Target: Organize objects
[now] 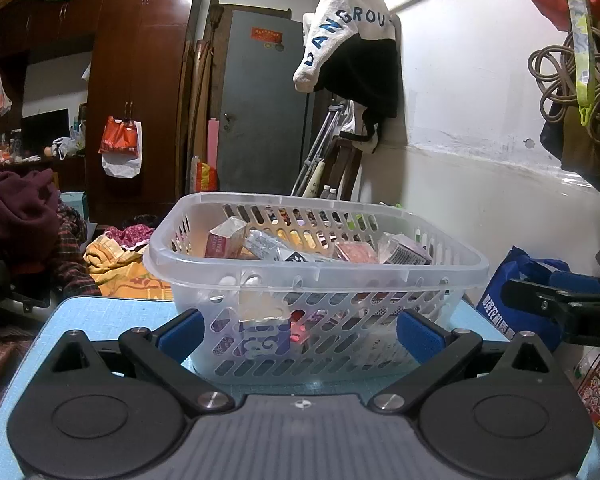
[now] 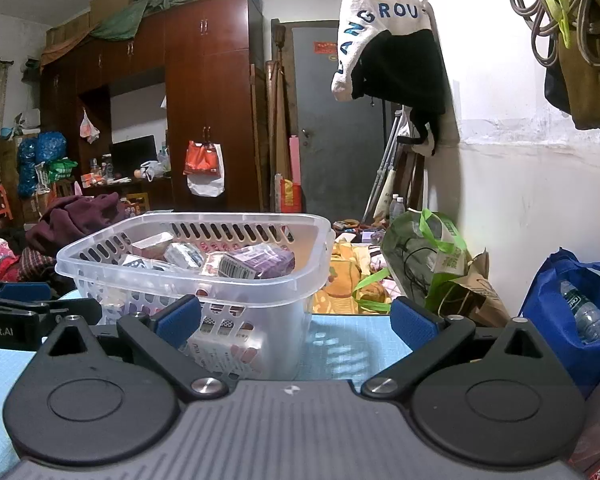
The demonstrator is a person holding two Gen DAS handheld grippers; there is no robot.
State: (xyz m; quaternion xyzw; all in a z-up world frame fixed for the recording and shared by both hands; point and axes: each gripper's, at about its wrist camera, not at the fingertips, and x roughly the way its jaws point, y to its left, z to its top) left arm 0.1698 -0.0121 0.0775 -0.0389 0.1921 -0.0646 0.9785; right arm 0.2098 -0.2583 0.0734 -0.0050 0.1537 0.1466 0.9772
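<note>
At nine o'clock in the left wrist view a heap of dark maroon clothes [image 1: 18, 208] lies beyond the light blue mat [image 1: 100, 316]. The left gripper [image 1: 298, 330] sits low at six o'clock, its blue-padded fingers spread wide with nothing between them, flanking the near wall of the clear plastic basket [image 1: 316, 268] without clearly touching it. The basket stands upright on the mat at the centre, filled with small wrapped packets [image 1: 404, 254] and boxes. At three o'clock the right gripper [image 1: 556, 300] reaches in from the side, in front of a blue bag [image 1: 500, 304]. In the right wrist view the basket sits at ten o'clock, the right gripper's fingers are likewise wide apart and empty, and a green bag [image 2: 428, 256] stands at two o'clock by the white wall [image 2: 520, 200].
</note>
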